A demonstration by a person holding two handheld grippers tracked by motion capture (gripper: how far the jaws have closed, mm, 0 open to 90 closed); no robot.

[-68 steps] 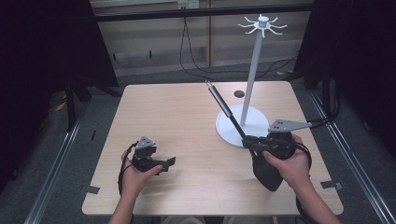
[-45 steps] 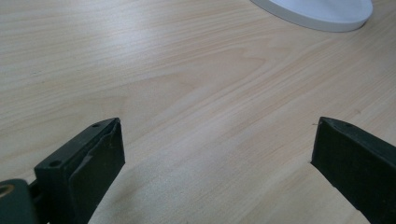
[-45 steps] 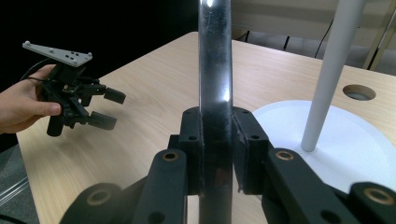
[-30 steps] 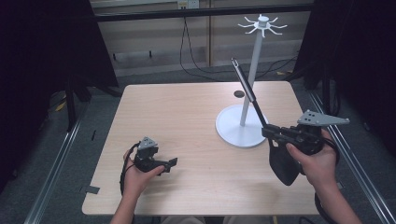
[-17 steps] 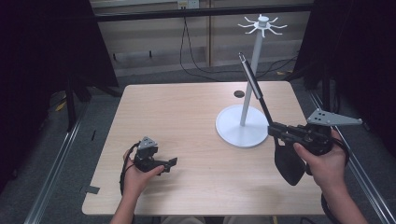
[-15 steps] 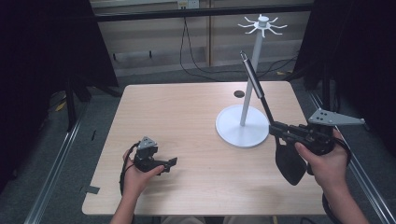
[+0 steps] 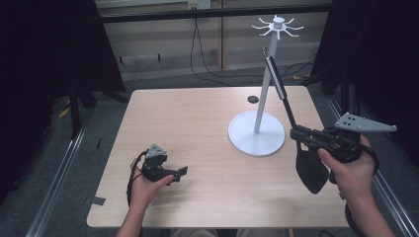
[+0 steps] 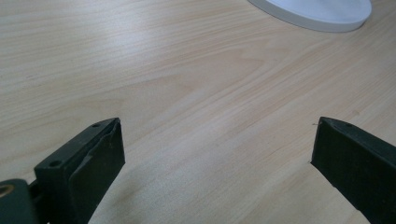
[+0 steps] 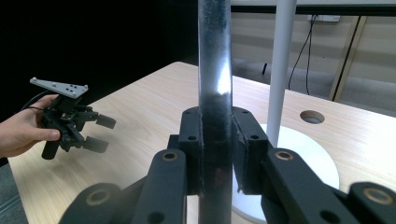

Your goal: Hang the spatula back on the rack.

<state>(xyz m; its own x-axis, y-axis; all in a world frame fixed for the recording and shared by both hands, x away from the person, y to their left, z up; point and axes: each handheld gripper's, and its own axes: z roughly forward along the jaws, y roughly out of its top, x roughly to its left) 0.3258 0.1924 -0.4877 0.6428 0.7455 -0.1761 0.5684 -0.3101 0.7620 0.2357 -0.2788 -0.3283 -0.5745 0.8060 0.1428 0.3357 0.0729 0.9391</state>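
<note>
The right gripper [image 7: 300, 134] has its fingers [image 9: 246, 140] clamped tight on the shaft of a black spatula [image 7: 279, 88], lifted clear of the tabletop [image 7: 197, 123] at about four o'clock. The blade hangs down by the person's right hand [image 7: 348, 165], and the handle tip slants up toward the hook crown of the white stand [image 7: 258, 113], which rises at about two o'clock. So the pick-up looks done. What seems left is the hanging: the handle end sits close beside the pole, just under the hooks, not caught on one yet. The left gripper [image 7: 179, 171] rests at seven o'clock, fingers [image 8: 84, 163] spread wide, holding nothing.
</note>
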